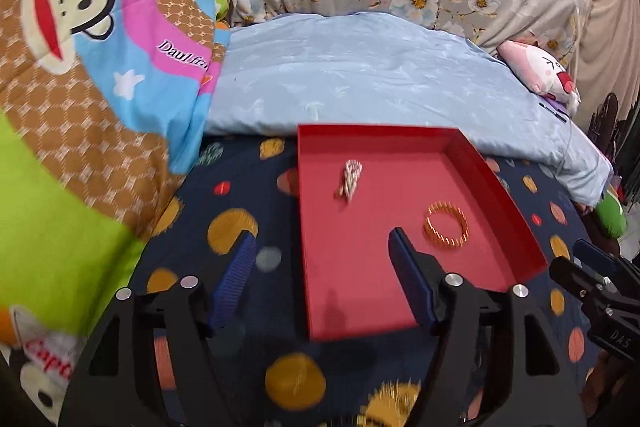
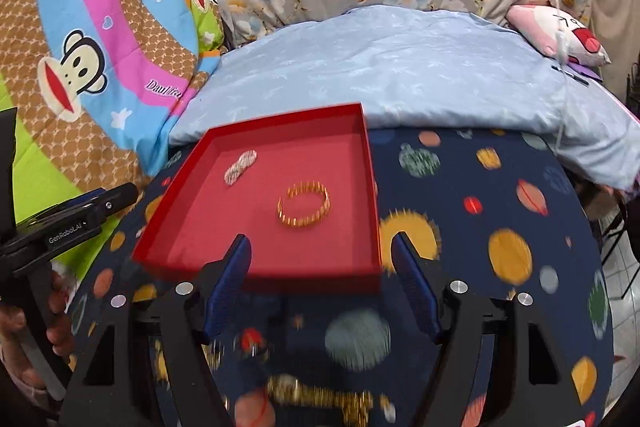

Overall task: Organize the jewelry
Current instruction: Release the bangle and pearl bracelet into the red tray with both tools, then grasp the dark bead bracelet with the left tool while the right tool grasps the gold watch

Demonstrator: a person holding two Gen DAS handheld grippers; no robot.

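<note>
Red cardboard tray (image 2: 256, 269) sits on the dark planet-print bedsheet (image 2: 480, 195), and two pieces already lie in it: a gold bangle (image 2: 303, 205) near the middle and a silver beaded bracelet (image 2: 240, 167) toward the far left corner, well apart from each other. I judge the sorting partly done. At the bottom of the right wrist view I see a blurred gold chain-like piece (image 2: 320, 397) on the sheet, outside the tray; it looks like what is left, though I cannot tell exactly what it is.

Both tools are empty. I have the right gripper (image 2: 320, 287) spread wide at the tray's near edge, and the left gripper (image 1: 320, 279) equally wide, one finger over the tray floor beside the bangle.

Around the work lie a pale blue pillow (image 2: 400, 67), a monkey-print quilt (image 1: 80, 67) and a pink plush toy (image 2: 560, 31). Nothing blocks the tray.
</note>
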